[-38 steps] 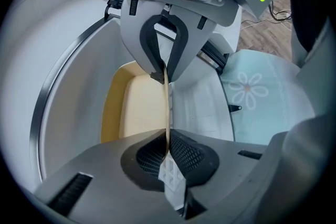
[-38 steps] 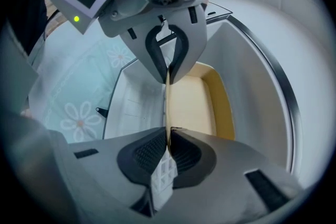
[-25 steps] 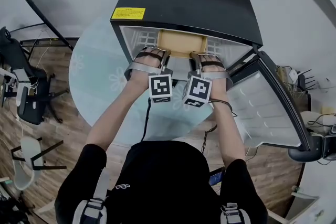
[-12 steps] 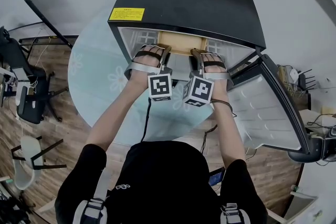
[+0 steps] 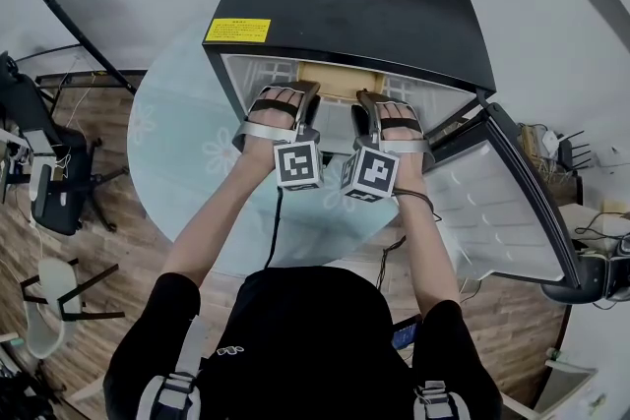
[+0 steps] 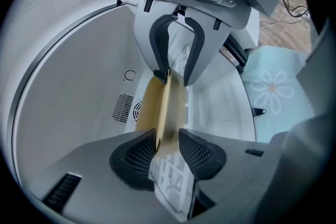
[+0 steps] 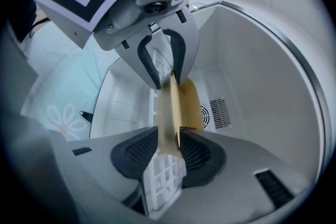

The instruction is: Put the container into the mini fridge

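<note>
Head view: glass table [image 5: 177,138], wood floor [image 5: 108,256]

shirt [image 5: 315,330]: black, short-sleeved.
shoulder straps [image 5: 169,395]: grey with black trim, one worn over each shoulder.
wrist band [image 5: 418,196]: thin and dark, worn behind the right tool.
hand straps [image 5: 264,128]: silver-grey bands and black webbing, wrapped over each hand.
left tool [image 6: 168,148]: grey moulded housing, fitted with black mesh-textured pads [image 6: 137,153].
right tool [image 7: 169,147]: built the same.
marker cubes [image 5: 298,164]: white faces printed with black squares, mounted at each tool's rear.
cable [image 5: 279,211]: black, hung from the left tool's rear.
jaws: just opened on both tools, the container [image 6: 157,107] wall left loose between them.
</note>
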`<move>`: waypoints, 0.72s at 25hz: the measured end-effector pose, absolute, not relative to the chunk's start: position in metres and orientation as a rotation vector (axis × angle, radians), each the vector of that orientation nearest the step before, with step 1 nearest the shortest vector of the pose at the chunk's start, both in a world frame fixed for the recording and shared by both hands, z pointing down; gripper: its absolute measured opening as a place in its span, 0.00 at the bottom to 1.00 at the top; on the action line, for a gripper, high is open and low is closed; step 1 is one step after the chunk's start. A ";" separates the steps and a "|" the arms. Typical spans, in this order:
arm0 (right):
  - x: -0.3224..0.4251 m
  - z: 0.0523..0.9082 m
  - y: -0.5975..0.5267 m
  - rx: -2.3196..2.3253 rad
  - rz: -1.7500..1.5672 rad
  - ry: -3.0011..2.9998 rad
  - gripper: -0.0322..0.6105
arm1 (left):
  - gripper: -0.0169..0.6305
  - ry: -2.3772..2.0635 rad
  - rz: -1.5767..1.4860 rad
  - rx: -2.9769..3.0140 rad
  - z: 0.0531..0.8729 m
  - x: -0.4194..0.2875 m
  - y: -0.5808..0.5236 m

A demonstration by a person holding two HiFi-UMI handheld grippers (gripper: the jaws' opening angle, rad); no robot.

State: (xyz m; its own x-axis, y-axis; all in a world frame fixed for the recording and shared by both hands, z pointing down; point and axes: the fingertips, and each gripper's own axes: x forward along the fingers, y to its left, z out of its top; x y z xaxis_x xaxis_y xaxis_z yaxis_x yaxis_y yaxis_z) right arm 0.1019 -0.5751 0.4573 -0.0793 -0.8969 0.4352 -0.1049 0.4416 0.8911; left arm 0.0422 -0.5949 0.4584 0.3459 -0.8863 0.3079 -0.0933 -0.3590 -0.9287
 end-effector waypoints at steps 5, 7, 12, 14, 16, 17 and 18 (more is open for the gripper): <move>0.102 0.449 -0.574 0.959 -0.874 -1.505 0.28 | 0.28 0.923 -1.084 -1.729 0.454 0.040 -0.592; 0.101 0.444 -0.573 0.984 -0.889 -1.504 0.28 | 0.28 0.941 -1.063 -1.748 0.450 0.041 -0.589; 0.095 0.424 -0.563 1.077 -0.927 -1.545 0.22 | 0.22 1.019 -0.962 -1.796 0.432 0.041 -0.579; 0.094 0.421 -0.558 1.104 -0.908 -1.575 0.19 | 0.18 1.051 -0.930 -1.827 0.428 0.041 -0.575; 0.093 0.420 -0.552 1.134 -0.880 -1.604 0.19 | 0.17 1.083 -0.903 -1.859 0.424 0.041 -0.570; 0.094 0.419 -0.549 1.151 -0.866 -1.620 0.17 | 0.15 1.101 -0.885 -1.878 0.422 0.040 -0.567; 0.094 0.419 -0.545 1.170 -0.851 -1.638 0.17 | 0.15 1.121 -0.864 -1.898 0.419 0.039 -0.563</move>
